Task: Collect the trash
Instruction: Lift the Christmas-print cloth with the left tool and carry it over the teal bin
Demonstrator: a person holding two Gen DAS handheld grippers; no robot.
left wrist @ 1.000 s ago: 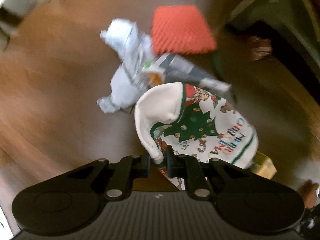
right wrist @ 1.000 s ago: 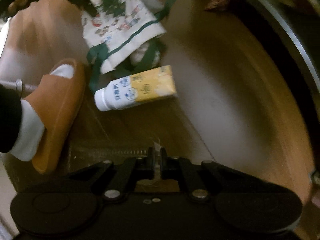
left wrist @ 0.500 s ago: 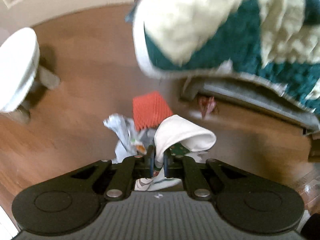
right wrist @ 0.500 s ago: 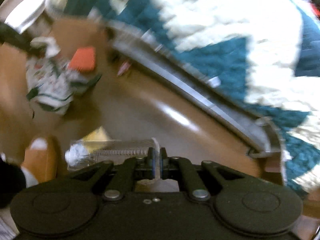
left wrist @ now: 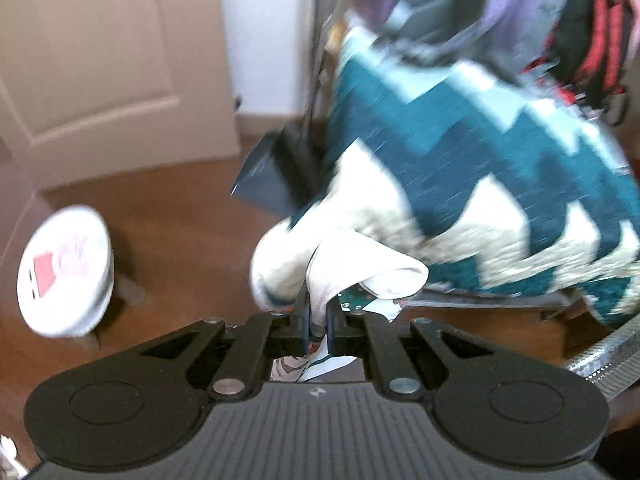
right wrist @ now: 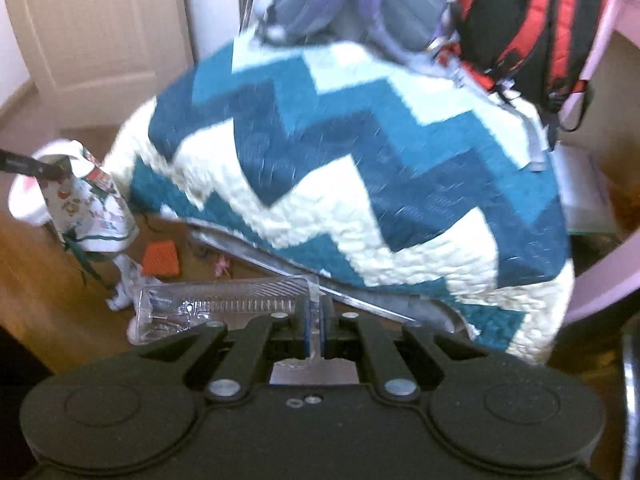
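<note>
My left tool [left wrist: 316, 326] clamps the printed bag [left wrist: 360, 276]; only the right view shows right tool [right wrist: 316, 330] pinching clear plastic packaging [right wrist: 216, 304]; no legible writing.

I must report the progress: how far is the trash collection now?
Nothing visibly bagged yet. In hand: the left claw pinches the rim of the Christmas bag, lifted off the floor; the right claw grips a clear plastic tray. Left: crumpled paper and an orange piece lie on the floor.
</note>
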